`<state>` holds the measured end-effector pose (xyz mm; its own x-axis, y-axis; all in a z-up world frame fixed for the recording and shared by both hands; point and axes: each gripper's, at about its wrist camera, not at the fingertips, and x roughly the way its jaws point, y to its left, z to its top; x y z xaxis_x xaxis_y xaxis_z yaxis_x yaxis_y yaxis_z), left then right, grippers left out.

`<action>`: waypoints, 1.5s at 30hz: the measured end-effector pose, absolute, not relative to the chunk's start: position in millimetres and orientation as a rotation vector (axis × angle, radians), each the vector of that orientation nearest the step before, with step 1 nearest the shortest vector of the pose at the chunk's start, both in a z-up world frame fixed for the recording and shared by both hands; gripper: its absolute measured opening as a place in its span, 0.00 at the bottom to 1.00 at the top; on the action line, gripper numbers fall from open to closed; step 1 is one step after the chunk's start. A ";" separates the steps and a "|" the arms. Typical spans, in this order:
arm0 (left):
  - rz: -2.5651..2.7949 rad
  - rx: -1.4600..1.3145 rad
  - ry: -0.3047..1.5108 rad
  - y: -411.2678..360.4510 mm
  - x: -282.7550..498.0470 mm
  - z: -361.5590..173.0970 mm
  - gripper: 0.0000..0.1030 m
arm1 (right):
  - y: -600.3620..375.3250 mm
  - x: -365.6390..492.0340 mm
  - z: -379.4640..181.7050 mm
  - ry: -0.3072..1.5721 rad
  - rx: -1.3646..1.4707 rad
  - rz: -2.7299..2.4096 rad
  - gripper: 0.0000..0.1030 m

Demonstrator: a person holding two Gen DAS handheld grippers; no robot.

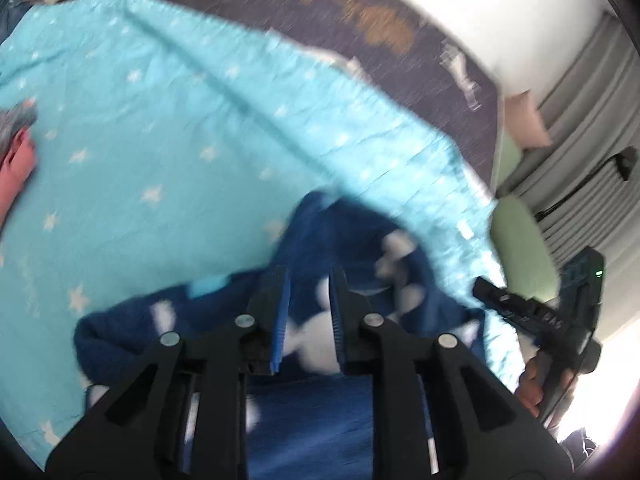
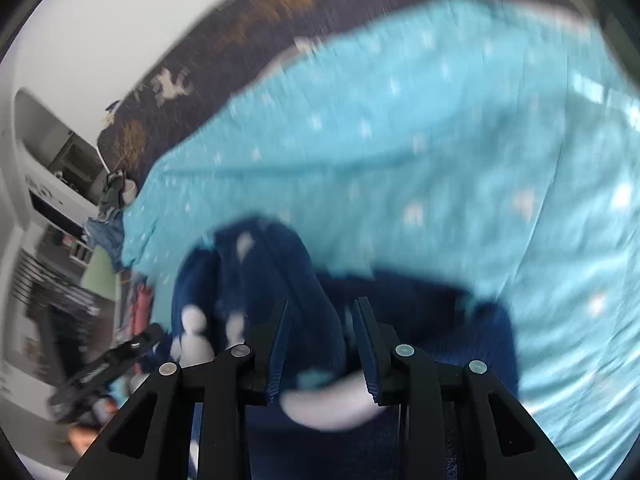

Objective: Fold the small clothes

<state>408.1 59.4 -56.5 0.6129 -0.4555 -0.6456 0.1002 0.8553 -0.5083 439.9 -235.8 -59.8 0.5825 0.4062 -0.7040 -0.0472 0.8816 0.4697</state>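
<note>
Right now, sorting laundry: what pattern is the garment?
Dark blue garment with white shapes; left wrist view.

We see the small garment point(image 1: 360, 264) lying on the star-printed sheet point(image 1: 140, 120). Behind the sheet lies a patterned blanket point(image 1: 360, 12).

The left tool point(image 1: 308, 300) hovers, jaws apart, over dark blue garment point(image 1: 360, 248) on turquoise sheet point(image 1: 140, 120).

Soft, fleecy navy-blue cloth garment with white shapes point(image 1: 312, 240) on a smooth, lightly creased turquoise star-printed cotton bed sheet point(image 1: 140, 120); matt black plastic left hand-held gripper point(image 1: 308, 320) with ribbed blue pads and bright metal pins.
</note>
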 end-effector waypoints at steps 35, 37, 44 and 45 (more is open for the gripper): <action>-0.179 -0.060 0.680 112.8 51.6 -26.0 0.77 | -324.7 41.2 -17.6 0.817 0.352 0.330 0.57; -0.178 -0.055 0.712 109.9 31.7 -37.2 0.77 | -319.6 24.1 -34.3 0.871 0.351 0.336 0.57; -0.137 -0.149 0.866 131.0 -10.9 -82.1 0.77 | -335.3 -34.3 -83.3 0.978 0.407 0.263 0.57; -0.129 -0.163 0.877 134.0 -15.2 -85.1 0.77 | -340.6 -41.9 -86.4 0.981 0.418 0.249 0.58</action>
<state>-15.2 134.0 -85.1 0.6331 -0.1794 -0.7530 0.0456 0.9797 -0.1951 -41.9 -340.6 -86.4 0.5370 0.3878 -0.7492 -0.0171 0.8929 0.4500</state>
